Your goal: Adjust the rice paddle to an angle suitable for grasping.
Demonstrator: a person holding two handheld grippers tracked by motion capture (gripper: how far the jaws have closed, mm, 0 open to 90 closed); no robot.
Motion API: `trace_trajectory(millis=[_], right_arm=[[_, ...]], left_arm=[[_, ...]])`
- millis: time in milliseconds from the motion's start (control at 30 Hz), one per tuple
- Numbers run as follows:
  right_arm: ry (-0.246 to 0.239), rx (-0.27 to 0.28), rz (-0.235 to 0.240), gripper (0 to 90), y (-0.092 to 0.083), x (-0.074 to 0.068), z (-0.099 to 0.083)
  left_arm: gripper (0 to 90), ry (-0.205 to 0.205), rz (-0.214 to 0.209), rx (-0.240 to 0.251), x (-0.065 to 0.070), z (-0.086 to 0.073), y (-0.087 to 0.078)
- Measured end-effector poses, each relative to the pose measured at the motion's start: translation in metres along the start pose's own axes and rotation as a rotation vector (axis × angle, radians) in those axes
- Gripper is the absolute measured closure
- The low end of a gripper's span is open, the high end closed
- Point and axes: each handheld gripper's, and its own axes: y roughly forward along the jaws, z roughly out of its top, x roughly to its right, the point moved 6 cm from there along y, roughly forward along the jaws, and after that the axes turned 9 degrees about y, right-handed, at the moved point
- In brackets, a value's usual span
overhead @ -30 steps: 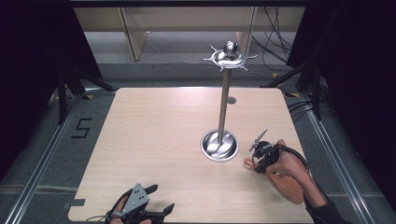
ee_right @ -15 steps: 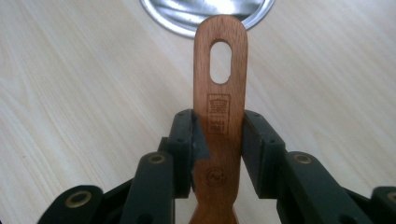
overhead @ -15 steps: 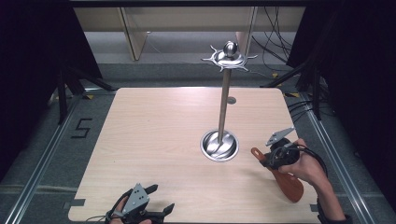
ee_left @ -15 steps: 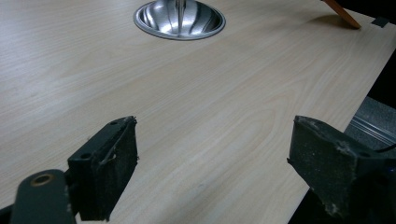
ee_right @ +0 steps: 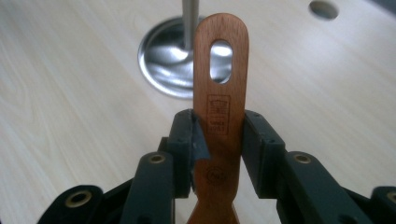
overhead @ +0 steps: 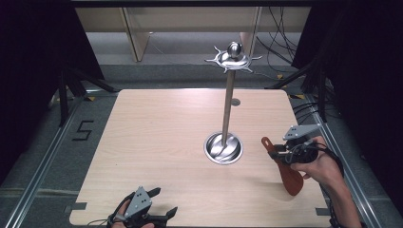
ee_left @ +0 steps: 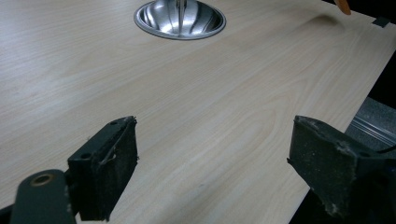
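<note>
Wooden spatula (ee_right: pixel 219 107) pinched by my right gripper (overhead: pixel 289 153) jaws, held above the table (overhead: pixel 157 142) beside the steel stand (overhead: pixel 227 114). Left gripper (ee_left: pixel 215 172) jaws spread, idle. Risk: narrow handle pivots, slot misses a hook.

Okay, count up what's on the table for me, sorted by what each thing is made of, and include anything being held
Metal: 1, the hook stand with its round base resting on the table.
Wood: 1, the spatula, gripped by its handle in the right gripper.
Total: 2.
The left gripper is open, holding nothing.
</note>
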Motion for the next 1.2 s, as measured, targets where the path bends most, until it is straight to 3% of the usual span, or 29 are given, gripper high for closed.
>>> trace_trajectory(millis=[67, 167, 200, 267, 467, 500, 567, 600, 667, 700, 800, 867, 1200], right_arm=[[-0.003, 0.027, 0.007, 67.3, -0.005, -0.001, 0.007], [0.033, 0.05, 0.032, 67.3, -0.01, -0.003, 0.015], [0.03, 0.076, 0.049, 67.3, -0.011, -0.004, 0.021], [0.025, 0.056, 0.06, 67.3, -0.014, -0.005, 0.023], [-0.006, 0.128, 0.082, 67.3, -0.021, -0.011, 0.04], [-0.011, 0.117, 0.083, 67.3, -0.023, -0.01, 0.041], [-0.001, 0.141, 0.087, 67.3, -0.023, -0.013, 0.043], [-0.024, 0.144, 0.095, 67.3, -0.024, -0.012, 0.046], [0.001, 0.156, 0.102, 67.3, -0.026, -0.016, 0.049], [-0.029, 0.161, 0.106, 67.3, -0.026, -0.015, 0.051], [-0.012, 0.216, 0.109, 67.3, -0.028, -0.019, 0.059], [-0.016, 0.202, 0.124, 67.3, -0.03, -0.02, 0.06], [-0.033, 0.294, 0.133, 67.3, -0.042, -0.027, 0.081]], left_arm=[[14.8, 0.003, 0.002, -0.007, 0.0, 0.0, -0.001], [14.8, -0.007, 0.001, 0.001, 0.0, 0.0, 0.0], [14.8, -0.006, 0.005, -0.004, 0.0, 0.0, -0.001], [14.8, -0.004, 0.006, -0.003, 0.0, 0.0, -0.001], [14.8, -0.003, 0.0, 0.0, 0.0, 0.0, -0.001], [14.8, -0.003, 0.004, -0.005, 0.0, 0.0, -0.001], [14.8, -0.002, 0.004, -0.005, 0.0, 0.0, -0.001], [14.8, 0.001, 0.003, -0.004, 0.0, 0.0, -0.002], [14.8, -0.003, 0.004, -0.004, 0.0, 0.0, -0.001], [14.8, -0.003, 0.004, -0.004, 0.0, 0.0, -0.001], [14.8, -0.003, 0.004, -0.004, 0.0, 0.0, -0.001], [14.8, -0.003, 0.004, -0.005, 0.0, 0.0, -0.001], [14.8, 0.001, 0.004, -0.005, 0.0, 0.0, -0.002]])
